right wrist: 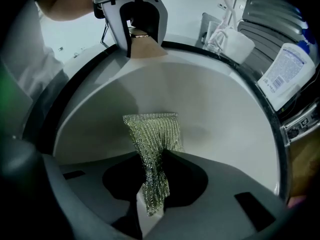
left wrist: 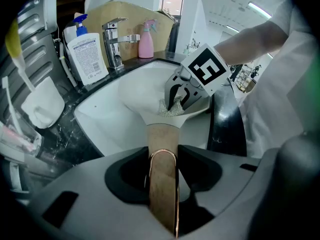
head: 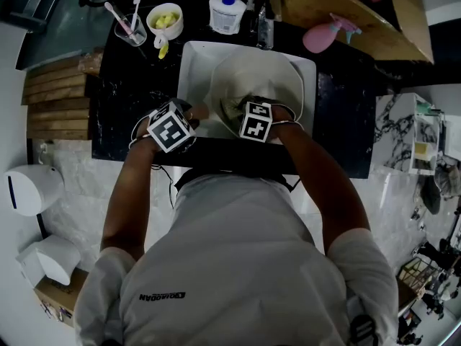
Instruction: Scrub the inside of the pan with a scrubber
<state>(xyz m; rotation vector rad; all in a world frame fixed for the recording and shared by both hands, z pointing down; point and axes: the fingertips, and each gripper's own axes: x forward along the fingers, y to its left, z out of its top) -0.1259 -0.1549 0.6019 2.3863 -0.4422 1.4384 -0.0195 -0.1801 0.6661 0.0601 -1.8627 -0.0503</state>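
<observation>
A white pan [head: 266,78] lies tilted in the sink, its wooden handle [left wrist: 162,154] running toward me. My left gripper [left wrist: 163,156] is shut on that handle, whose copper ring sits between the jaws. In the right gripper view the left gripper [right wrist: 140,31] shows at the pan's far rim. My right gripper [right wrist: 152,181] is shut on a greenish mesh scrubber [right wrist: 152,134], and the mesh lies flat against the pan's inner wall [right wrist: 215,104]. In the left gripper view, the right gripper [left wrist: 180,96] presses the scrubber [left wrist: 170,109] down inside the pan [left wrist: 140,96].
The white sink [head: 191,63] is set in a black marbled counter. Behind it stand a faucet [left wrist: 115,41], a soap bottle [head: 227,13], a pink spray bottle [head: 324,34], a cup of toothbrushes [head: 130,27] and a small bowl [head: 164,20].
</observation>
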